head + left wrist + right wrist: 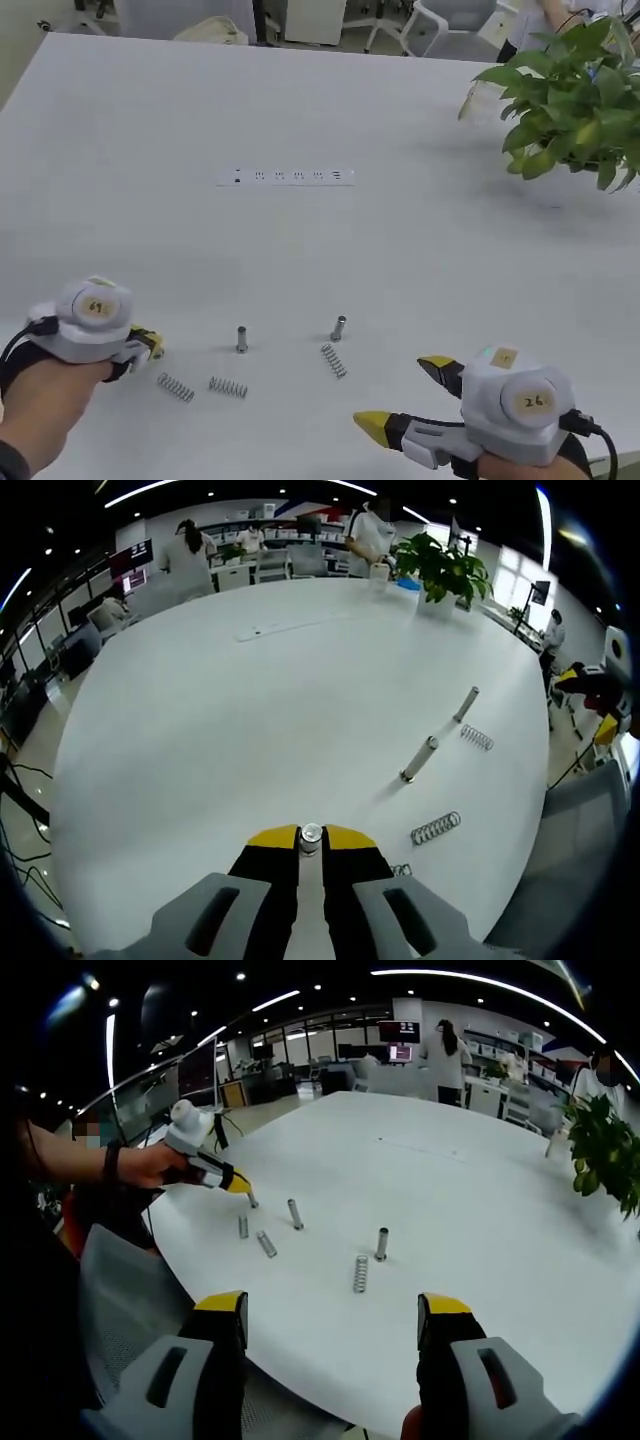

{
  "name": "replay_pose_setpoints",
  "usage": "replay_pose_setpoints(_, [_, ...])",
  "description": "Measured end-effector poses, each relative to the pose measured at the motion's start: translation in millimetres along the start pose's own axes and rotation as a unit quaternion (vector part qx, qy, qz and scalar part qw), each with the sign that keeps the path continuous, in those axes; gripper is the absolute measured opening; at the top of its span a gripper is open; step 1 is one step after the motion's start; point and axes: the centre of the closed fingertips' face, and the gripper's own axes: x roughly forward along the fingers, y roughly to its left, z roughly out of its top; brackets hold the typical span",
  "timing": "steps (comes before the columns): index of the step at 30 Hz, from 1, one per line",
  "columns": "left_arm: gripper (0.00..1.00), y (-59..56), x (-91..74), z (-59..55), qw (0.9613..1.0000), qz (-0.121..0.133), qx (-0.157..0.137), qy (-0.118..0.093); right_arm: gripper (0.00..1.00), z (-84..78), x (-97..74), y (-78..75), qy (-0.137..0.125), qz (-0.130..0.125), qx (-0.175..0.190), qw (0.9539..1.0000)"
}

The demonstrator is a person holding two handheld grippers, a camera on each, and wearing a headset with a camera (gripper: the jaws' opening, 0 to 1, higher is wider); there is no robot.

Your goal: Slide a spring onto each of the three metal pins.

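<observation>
Left gripper (pixel 311 838): we are squeezing a pin (pixel 311 833), standing up.
Right gripper (pixel 332 1305): we are holding its jaws open.
Spring (pixel 175 387): lying flat beside the left jaws.

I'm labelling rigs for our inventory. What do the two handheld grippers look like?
Both have rounded white-grey bodies, black jaws with yellow tips, and a black cable. The left gripper bears a round yellowish sticker, its number blurred; the right gripper a round sticker reading 26 and a small square sticker.
</observation>
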Motion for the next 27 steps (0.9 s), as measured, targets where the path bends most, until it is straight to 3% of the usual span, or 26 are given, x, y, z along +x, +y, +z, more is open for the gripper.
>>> replay_pose_setpoints(10, [0.01,-1.5,1.4,-4.8,0.9999,-0.004,-0.005,0.011,0.68,0.6,-1.0,-3.3,-0.001,-0.004,0.002,1.0000])
replay_pose_setpoints(27, [0.17,-2.5,-13.2,-15.7,0.9996,-0.019,-0.014,0.015,0.69,-2.8,1.0,-1.6,0.002,-0.001,0.007,1.0000])
